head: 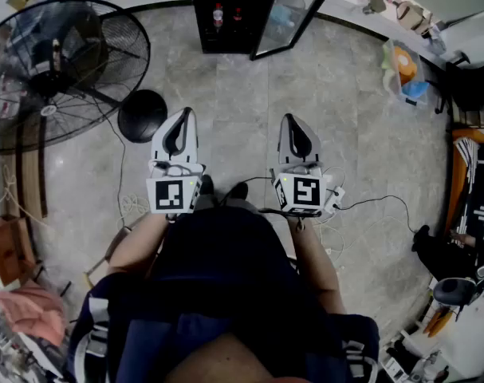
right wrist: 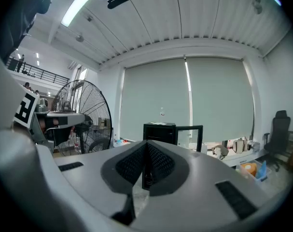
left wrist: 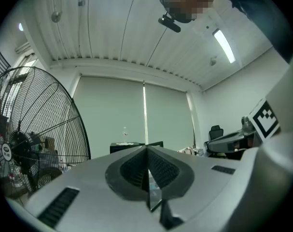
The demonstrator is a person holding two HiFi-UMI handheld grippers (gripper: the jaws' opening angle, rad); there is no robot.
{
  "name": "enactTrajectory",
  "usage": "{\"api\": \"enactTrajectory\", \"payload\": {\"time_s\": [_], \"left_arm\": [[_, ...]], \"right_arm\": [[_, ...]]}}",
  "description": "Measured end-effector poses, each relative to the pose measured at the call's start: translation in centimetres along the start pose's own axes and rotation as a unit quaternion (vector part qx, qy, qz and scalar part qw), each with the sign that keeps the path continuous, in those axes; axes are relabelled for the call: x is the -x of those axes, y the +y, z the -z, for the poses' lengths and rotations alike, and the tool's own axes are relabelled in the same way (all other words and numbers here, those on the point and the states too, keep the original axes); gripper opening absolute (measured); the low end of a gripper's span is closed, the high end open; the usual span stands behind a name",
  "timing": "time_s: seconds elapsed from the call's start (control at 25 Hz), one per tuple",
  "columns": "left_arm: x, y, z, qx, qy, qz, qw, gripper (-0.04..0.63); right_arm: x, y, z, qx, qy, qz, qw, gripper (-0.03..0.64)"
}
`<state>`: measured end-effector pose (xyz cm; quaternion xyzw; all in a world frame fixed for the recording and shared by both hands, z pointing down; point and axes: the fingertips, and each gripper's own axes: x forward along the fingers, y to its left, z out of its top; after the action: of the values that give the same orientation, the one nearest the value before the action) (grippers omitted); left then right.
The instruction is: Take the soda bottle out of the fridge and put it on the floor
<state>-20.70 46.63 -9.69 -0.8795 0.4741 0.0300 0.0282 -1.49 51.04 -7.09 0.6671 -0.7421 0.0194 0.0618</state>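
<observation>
Both hand-held grippers are shut and empty. The left hand-held gripper and the right hand-held gripper are held side by side, roughly level, and in each gripper view the jaws meet tip to tip with nothing between them.

The fridge stands well ahead of me across the bare floor, by the far wall, with its door swung open on the right side. Inside I can see the soda bottle on a shelf near the left wall, with a second small bottle just beside it. It is too small to read. I take the red-banded one as my target.

It lies straight ahead and slightly left of the line between my two grippers, so the left one is a little nearer. The open door stands towards the right one's path. The bottle seems to stand upright, long axis vertical and cap up, so I judge that a level approach with the jaws opened to either side of its body is needed.
</observation>
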Motion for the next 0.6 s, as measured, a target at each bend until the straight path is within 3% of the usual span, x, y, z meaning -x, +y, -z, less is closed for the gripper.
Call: {"api": "enactTrajectory", "payload": {"time_s": [0.6], "left_arm": [[0.16,-0.05,0.42,0.000,0.008,0.002,1.0000,0.025]], "right_arm": [[-0.36,0.63,0.00,0.002,-0.003,-0.010,1.000,0.017]]}}
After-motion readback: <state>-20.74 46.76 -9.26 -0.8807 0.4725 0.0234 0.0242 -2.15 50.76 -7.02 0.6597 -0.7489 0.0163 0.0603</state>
